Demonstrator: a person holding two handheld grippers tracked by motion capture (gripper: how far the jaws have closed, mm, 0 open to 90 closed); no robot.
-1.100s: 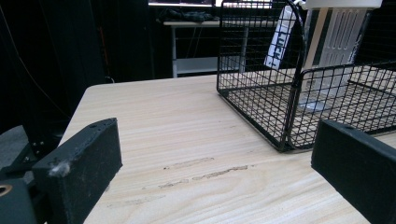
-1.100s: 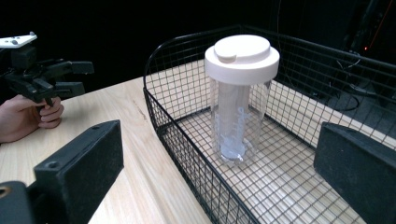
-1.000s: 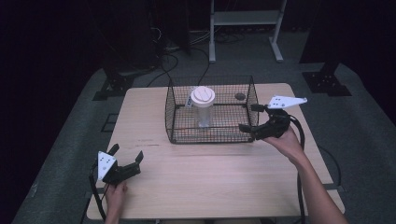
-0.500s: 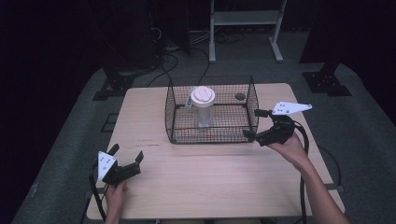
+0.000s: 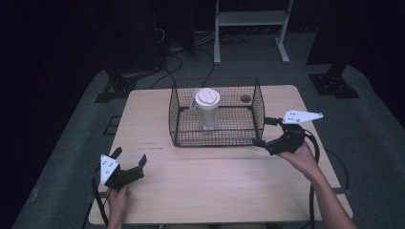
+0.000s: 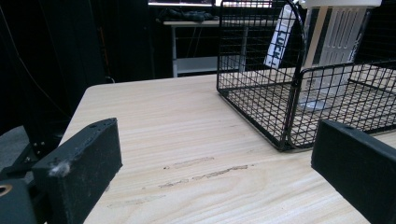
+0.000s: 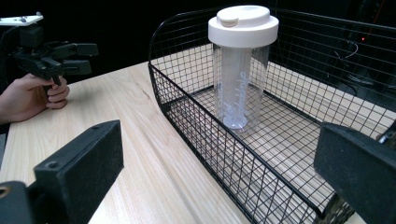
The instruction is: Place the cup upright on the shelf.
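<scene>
A black wire basket (image 5: 177,125) stands on the far middle of the wooden table (image 5: 143,114). Inside it a clear bottle with a white lid (image 5: 207,109) stands upright, also visible as the bottle (image 7: 242,70) in the right gripper view. My right gripper (image 5: 264,131) is open at the basket's front right corner, its jaws wide apart, and the basket's rim (image 7: 210,116) runs between them. My left gripper (image 5: 129,156) rests open near the table's front left, pointing toward the basket (image 6: 289,93) and holding nothing. The left gripper (image 7: 85,58) also appears far off in the right gripper view.
A white labelled packet (image 5: 193,102) leans in the basket's back left corner, and a small dark round item (image 5: 245,98) lies at the back right. Beyond the table stand a white rack (image 5: 250,19) and dark stands with cables on the grey floor.
My right gripper has shifted slightly back toward the person and lower, to the basket's front right corner. The left gripper has not moved.
</scene>
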